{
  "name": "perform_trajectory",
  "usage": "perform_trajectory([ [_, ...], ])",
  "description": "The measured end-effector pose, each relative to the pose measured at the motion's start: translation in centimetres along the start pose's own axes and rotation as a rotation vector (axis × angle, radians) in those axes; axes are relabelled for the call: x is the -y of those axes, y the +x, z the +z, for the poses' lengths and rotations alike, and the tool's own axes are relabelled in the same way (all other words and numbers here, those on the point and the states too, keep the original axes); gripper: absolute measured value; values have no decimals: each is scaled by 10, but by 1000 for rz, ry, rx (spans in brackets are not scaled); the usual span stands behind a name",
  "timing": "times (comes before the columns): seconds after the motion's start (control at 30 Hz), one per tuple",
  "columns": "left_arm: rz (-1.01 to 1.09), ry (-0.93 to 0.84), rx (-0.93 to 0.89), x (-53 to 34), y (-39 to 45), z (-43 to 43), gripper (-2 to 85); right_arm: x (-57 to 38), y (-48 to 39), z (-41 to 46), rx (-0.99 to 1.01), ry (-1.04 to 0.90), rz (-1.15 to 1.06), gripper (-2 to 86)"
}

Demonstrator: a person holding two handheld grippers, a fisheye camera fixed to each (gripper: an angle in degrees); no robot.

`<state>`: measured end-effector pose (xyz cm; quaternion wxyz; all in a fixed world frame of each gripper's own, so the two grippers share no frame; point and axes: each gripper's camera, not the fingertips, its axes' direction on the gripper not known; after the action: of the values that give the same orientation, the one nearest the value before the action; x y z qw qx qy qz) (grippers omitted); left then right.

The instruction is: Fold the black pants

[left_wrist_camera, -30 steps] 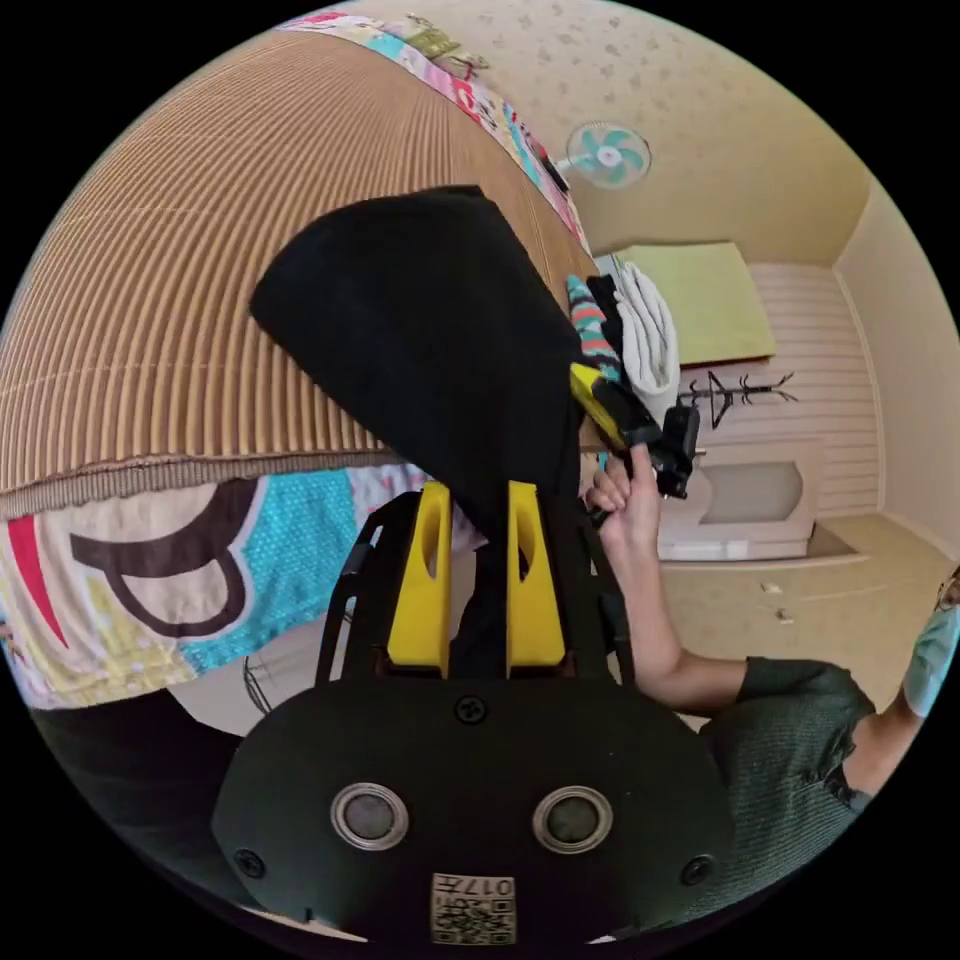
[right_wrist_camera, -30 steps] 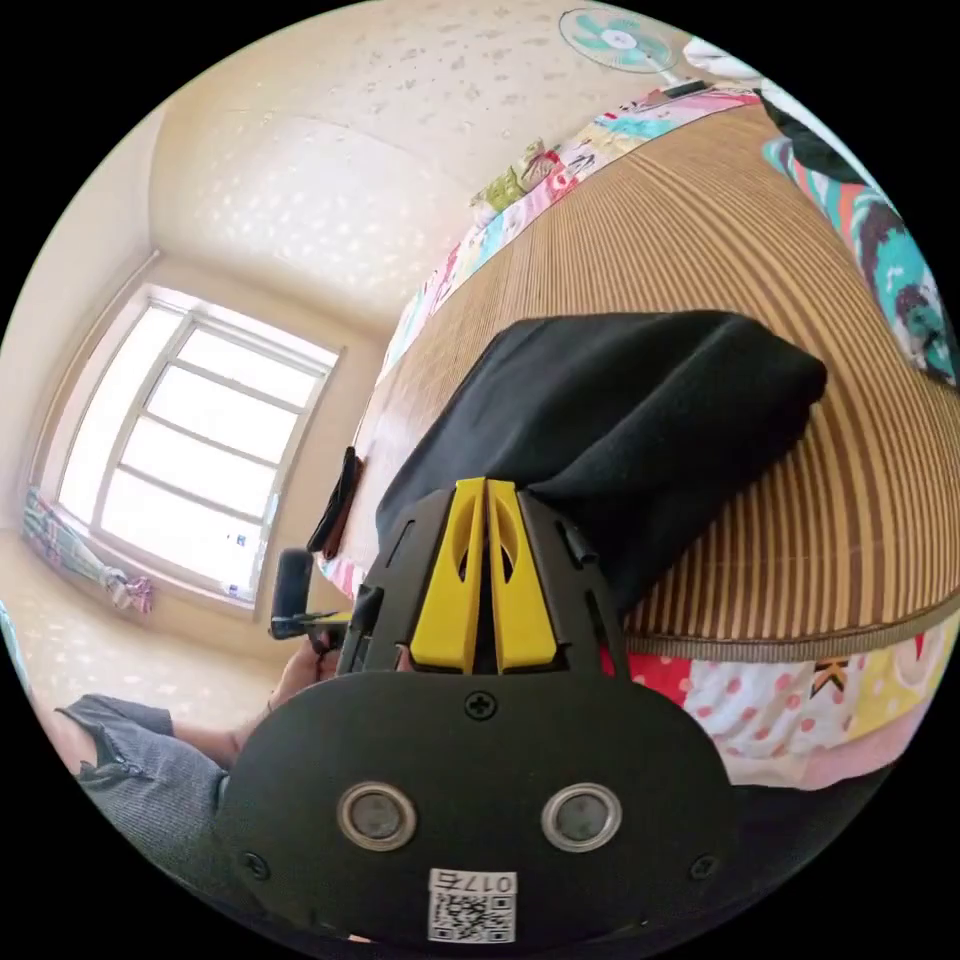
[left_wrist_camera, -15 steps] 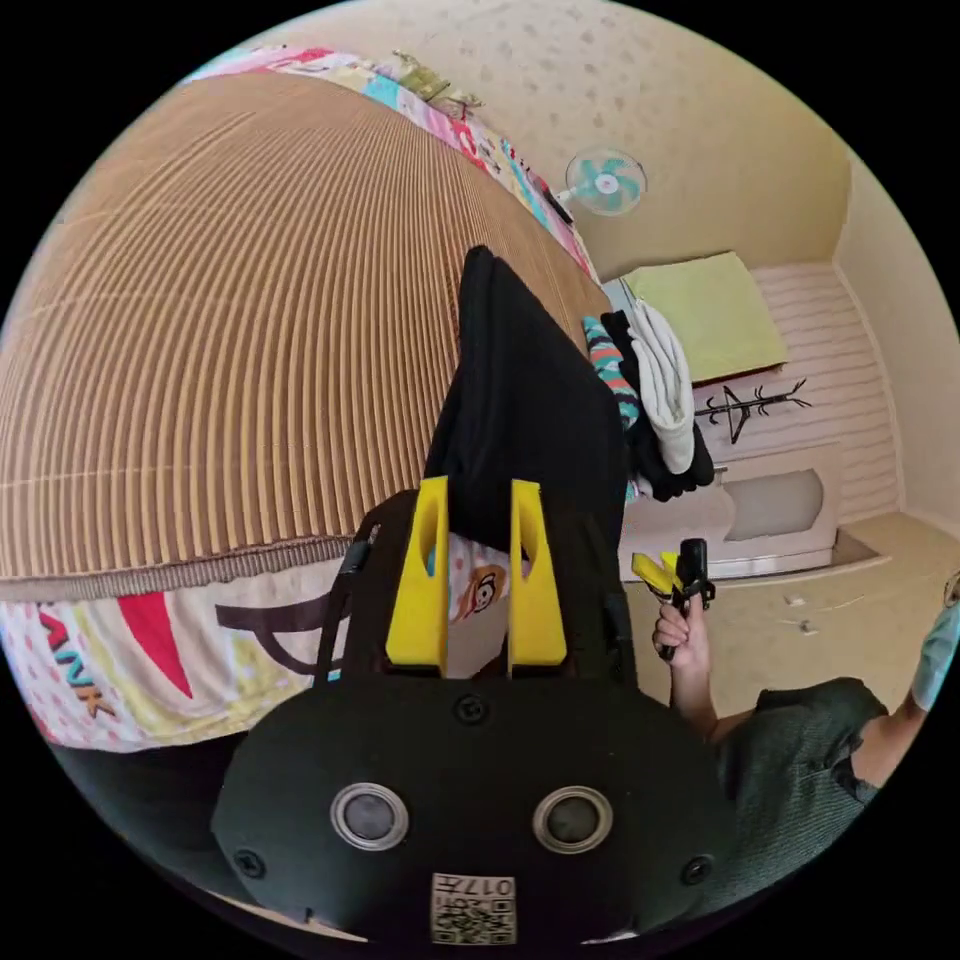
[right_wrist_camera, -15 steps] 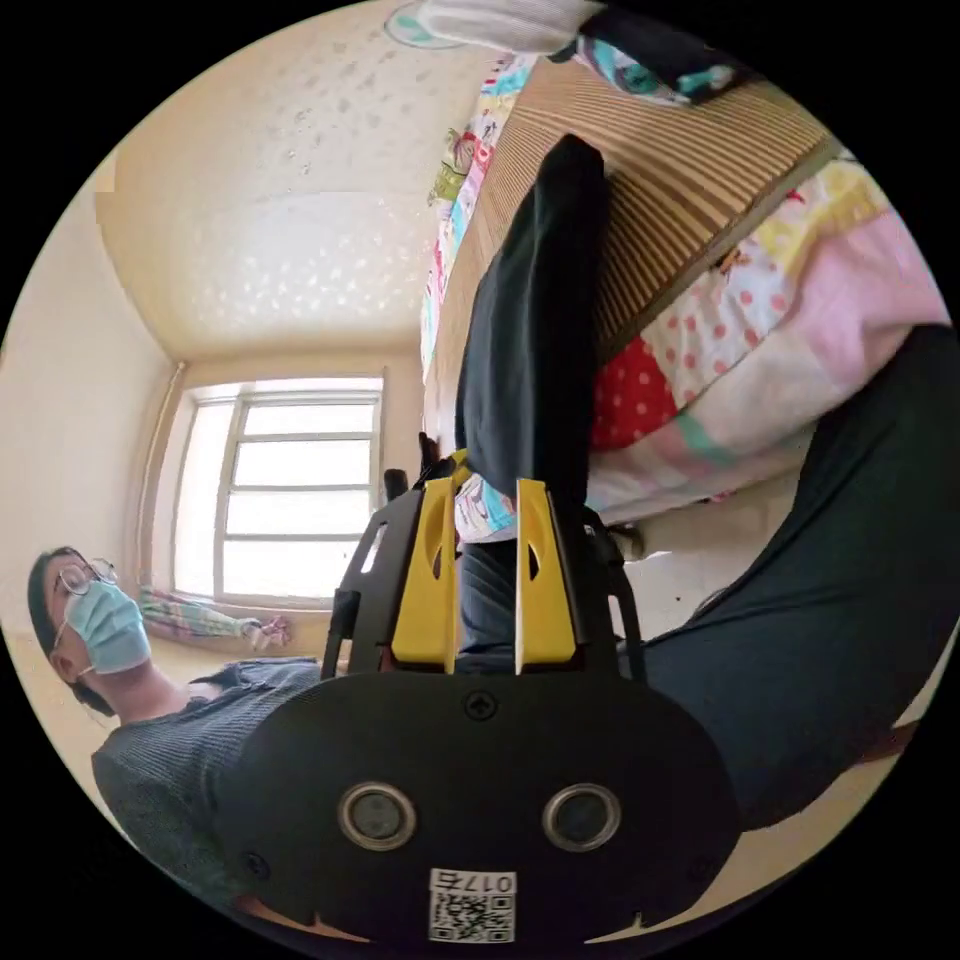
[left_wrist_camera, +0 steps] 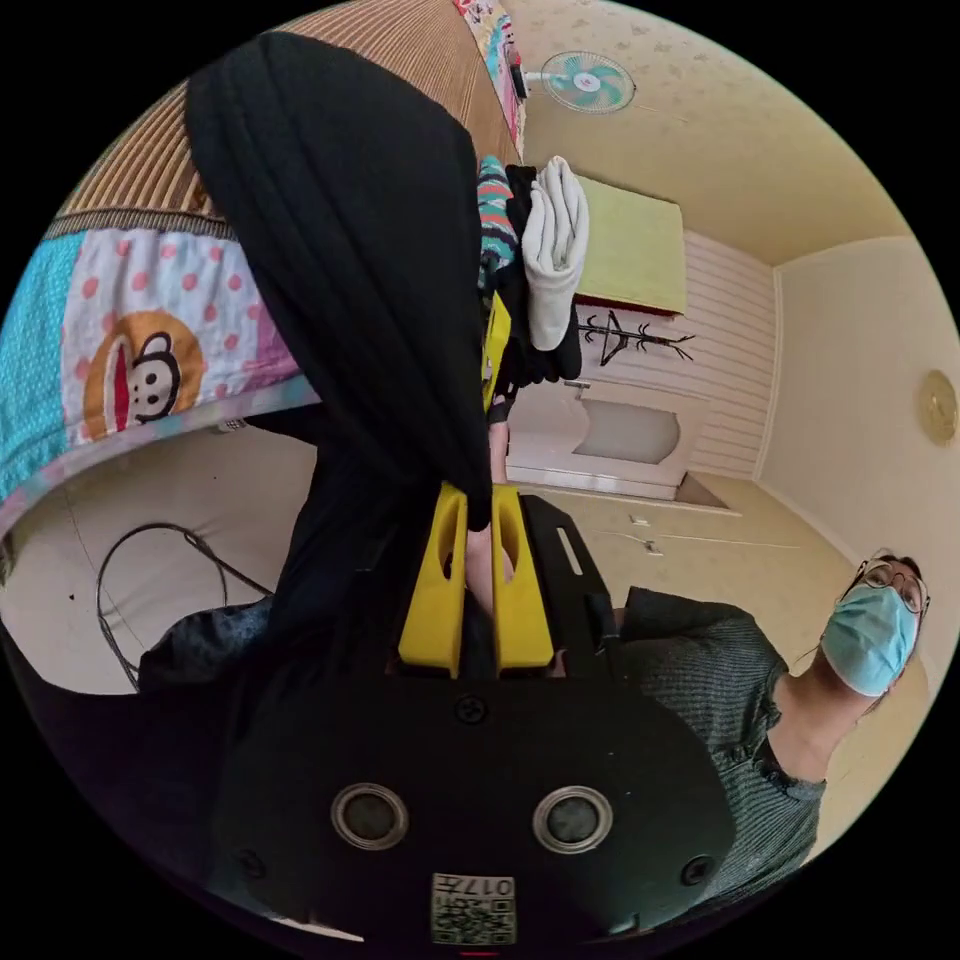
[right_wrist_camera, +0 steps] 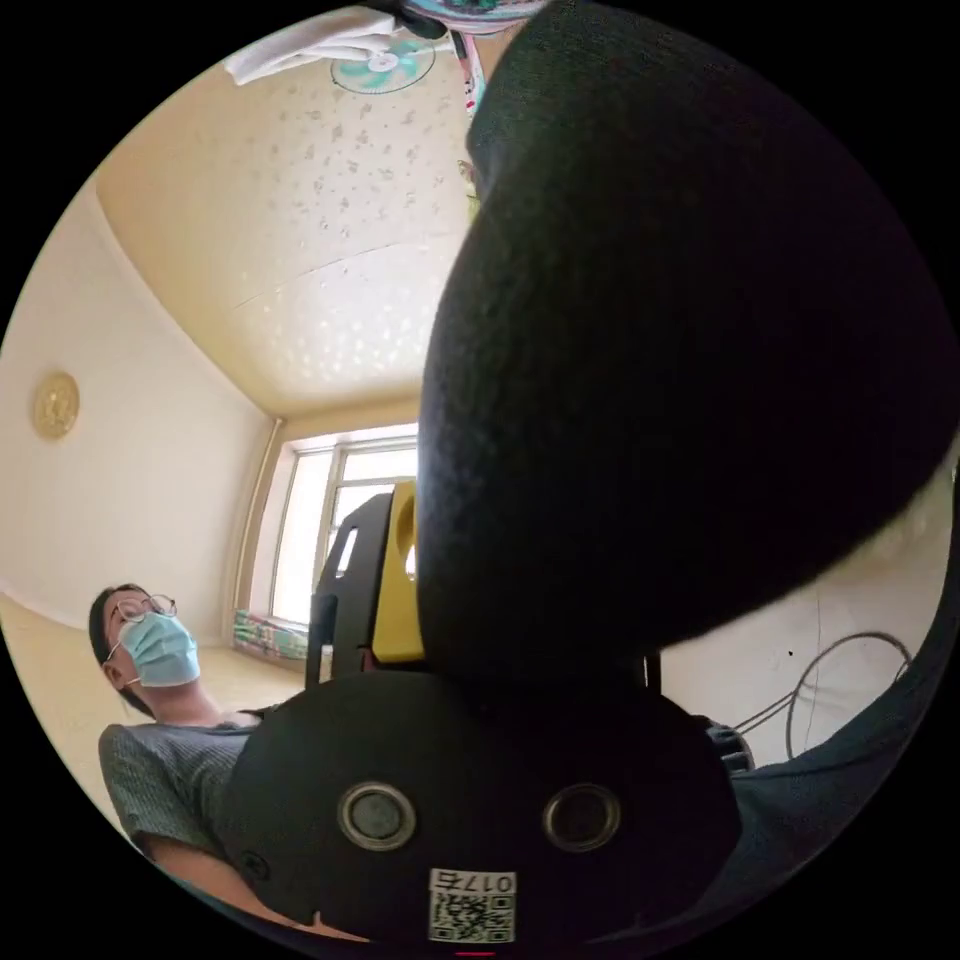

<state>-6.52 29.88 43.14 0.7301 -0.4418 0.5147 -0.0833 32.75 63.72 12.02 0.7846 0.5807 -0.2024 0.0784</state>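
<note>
The folded black pants hang as a thick bundle across the bed's edge in the left gripper view. My left gripper sits at the bundle's lower corner, jaws nearly together, with the corner pinched between the tips. A yellow part of my right gripper peeks out behind the bundle. In the right gripper view the black pants lie over the gripper itself. Just one yellow finger shows beside the cloth; the other is hidden.
A striped mat covers the bed, over a patterned sheet. A pile of other clothes lies further along the bed. A cable loops on the floor. A person in a mask stands close behind. A window is behind.
Half a second ago both grippers stood open, clear of the pants. Now the left jaws have closed on the bundle's corner, and the pants cover the right gripper's jaws. Both cameras have rolled.
</note>
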Motion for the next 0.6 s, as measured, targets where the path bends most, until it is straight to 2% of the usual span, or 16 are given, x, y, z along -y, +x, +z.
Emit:
perform_trajectory([
  [0.07,119,-94,73,-2,34,10,47,-1,-13,-10,94,-59,-64,110],
  [0.13,215,-156,62,-7,60,16,55,-5,-39,-20,132,-92,-176,99],
  [0.23,392,-205,-15,-21,102,2,77,-1,-103,-29,144,-151,-392,87],
  [0.33,501,-166,-123,-35,127,-31,76,27,-180,-32,80,-206,-572,78],
  [0.43,475,-50,-82,-44,126,-67,74,66,-261,-41,29,-173,-754,75],
  [0.5,413,5,-56,-47,118,-84,75,94,-328,-60,-9,-71,-903,75],
  [0.6,355,65,-87,-53,108,-108,76,120,-389,-86,-139,102,-977,76],
])
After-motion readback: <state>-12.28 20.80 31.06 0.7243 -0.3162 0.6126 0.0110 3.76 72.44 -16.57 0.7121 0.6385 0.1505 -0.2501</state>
